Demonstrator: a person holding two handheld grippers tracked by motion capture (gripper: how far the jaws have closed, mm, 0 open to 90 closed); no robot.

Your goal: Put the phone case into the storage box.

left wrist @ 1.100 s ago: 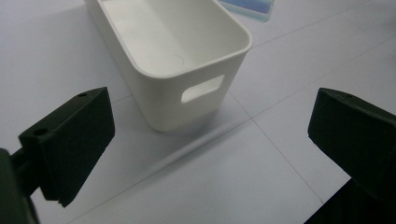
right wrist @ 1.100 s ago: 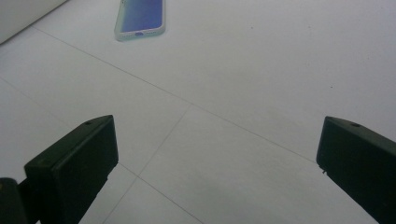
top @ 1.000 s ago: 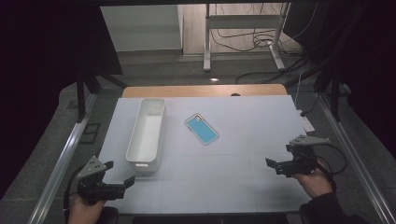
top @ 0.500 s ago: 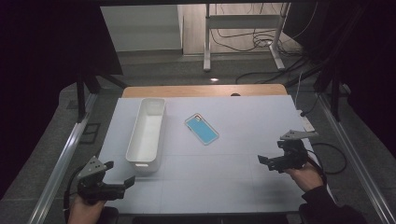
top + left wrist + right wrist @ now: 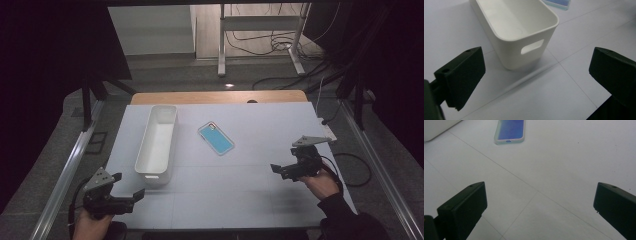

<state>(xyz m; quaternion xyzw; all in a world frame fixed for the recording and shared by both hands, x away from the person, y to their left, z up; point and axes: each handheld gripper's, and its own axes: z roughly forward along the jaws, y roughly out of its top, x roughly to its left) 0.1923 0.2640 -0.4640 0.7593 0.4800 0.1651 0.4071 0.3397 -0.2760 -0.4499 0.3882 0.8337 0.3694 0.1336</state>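
In the high view the left hand-held gripper (image 5: 131, 196) sits at the near left corner of the surface (image 5: 260, 195), and the person's hand behind it is cut off by the bottom edge. The right hand-held gripper (image 5: 278, 169) is small and dark there, so its jaw gap is hard to read from above. The phone case (image 5: 216, 138) lies flat near the middle of the surface, just right of the white bin (image 5: 157, 142) and apart from it.

Compared with a second ago, the right hand-held gripper has moved inward and forward from the right edge, toward the phone case, though it is still well apart from it. The left one has stayed where it was.

The gripper views settle what the high view leaves unclear. In the left gripper view (image 5: 536, 82) the jaws stand wide apart, empty, facing the bin's (image 5: 524, 32) near end with its handle slot. In the right gripper view (image 5: 539, 210) the jaws are also spread and empty, with the phone case (image 5: 510, 131) ahead, cut off by the top edge.
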